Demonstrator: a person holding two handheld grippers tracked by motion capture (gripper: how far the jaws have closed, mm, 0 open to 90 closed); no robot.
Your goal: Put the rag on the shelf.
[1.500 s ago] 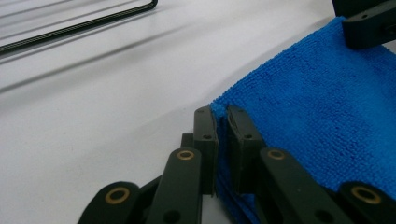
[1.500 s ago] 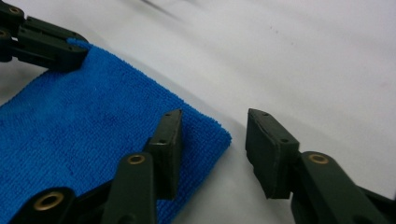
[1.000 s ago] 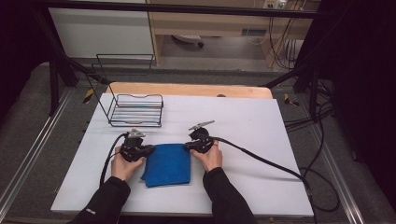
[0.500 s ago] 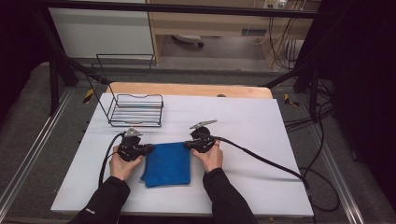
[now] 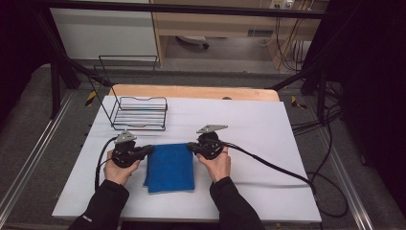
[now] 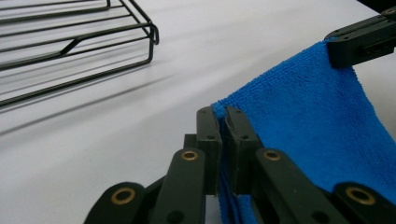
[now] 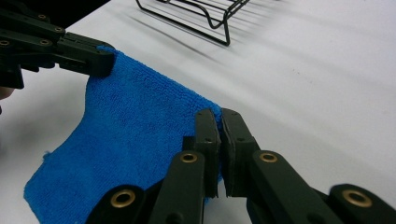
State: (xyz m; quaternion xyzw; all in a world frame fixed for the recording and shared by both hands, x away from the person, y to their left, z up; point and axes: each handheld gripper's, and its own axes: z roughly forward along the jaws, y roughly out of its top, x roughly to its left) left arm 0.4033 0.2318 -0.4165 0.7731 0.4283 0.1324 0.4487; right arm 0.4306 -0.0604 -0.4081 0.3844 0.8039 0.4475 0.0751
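Observation:
A blue cloth (image 5: 170, 166) lies on the white table (image 5: 268, 129), its far edge lifted between both grippers. My left gripper (image 5: 150, 149) is shut on the cloth's far left corner (image 6: 219, 109); in the left gripper view the cloth (image 6: 308, 116) stretches right to the other gripper's jaws (image 6: 362, 39). My right gripper (image 5: 190, 146) is shut on the far right corner (image 7: 215, 112). In the right gripper view the cloth (image 7: 126, 140) hangs down toward the table, with the left gripper (image 7: 100, 60) clamped on its far corner.
A black wire rack (image 5: 140, 113) stands at the table's back left, also seen as the rack (image 6: 70, 42) and rack (image 7: 196, 14) in the gripper views. A black cable (image 5: 273, 165) trails right from the right gripper. A wooden board edge (image 5: 191, 92) runs along the table's back.
Both grippers have lifted the cloth's far edge a little and drawn it taut; the cloth now hangs longer toward the person.

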